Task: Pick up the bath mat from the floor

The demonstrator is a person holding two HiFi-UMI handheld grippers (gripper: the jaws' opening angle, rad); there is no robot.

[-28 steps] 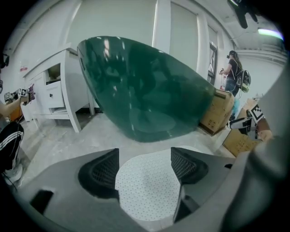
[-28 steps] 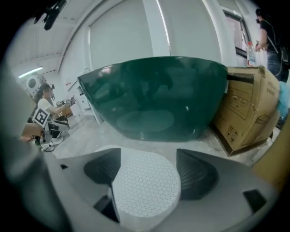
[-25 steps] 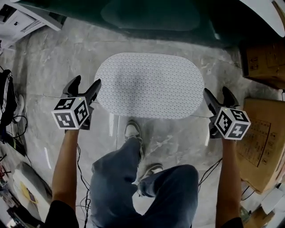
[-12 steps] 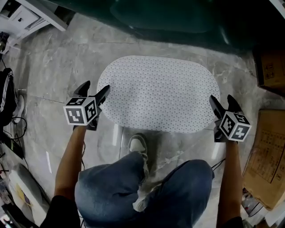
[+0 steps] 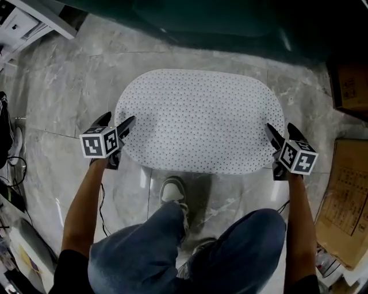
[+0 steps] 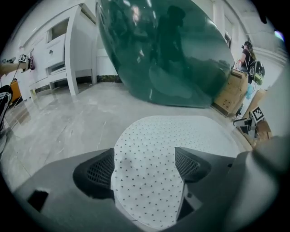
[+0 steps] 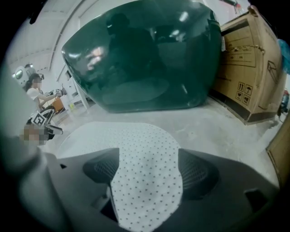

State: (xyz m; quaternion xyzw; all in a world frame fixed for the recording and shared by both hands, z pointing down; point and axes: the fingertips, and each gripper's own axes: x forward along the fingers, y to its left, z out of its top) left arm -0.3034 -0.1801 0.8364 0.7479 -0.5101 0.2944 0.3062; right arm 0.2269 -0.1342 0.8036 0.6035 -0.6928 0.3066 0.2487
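A white oval bath mat [image 5: 201, 120] with small dark dots lies flat on the grey marble floor [image 5: 69, 80]. My left gripper [image 5: 118, 119] is at its left end. Its jaws are opening, and the mat's rounded edge [image 6: 149, 181] lies between them with no pad pressing on it. My right gripper [image 5: 279, 127] is at the mat's right end. Its jaws stand wide, and the mat's edge [image 7: 145, 181] reaches in between them. In both gripper views the mat fills the gap between the fingers.
A dark green bathtub [image 5: 218, 23] stands just beyond the mat. Cardboard boxes [image 5: 345, 189] line the right side. A white cabinet [image 5: 23, 17] is at the far left, with cables [image 5: 11, 166] on the floor. The person's shoe [image 5: 172, 189] is right behind the mat.
Both grippers have moved forward and down onto the mat's two ends, which now lie between their jaws. The head view has come closer to the floor.
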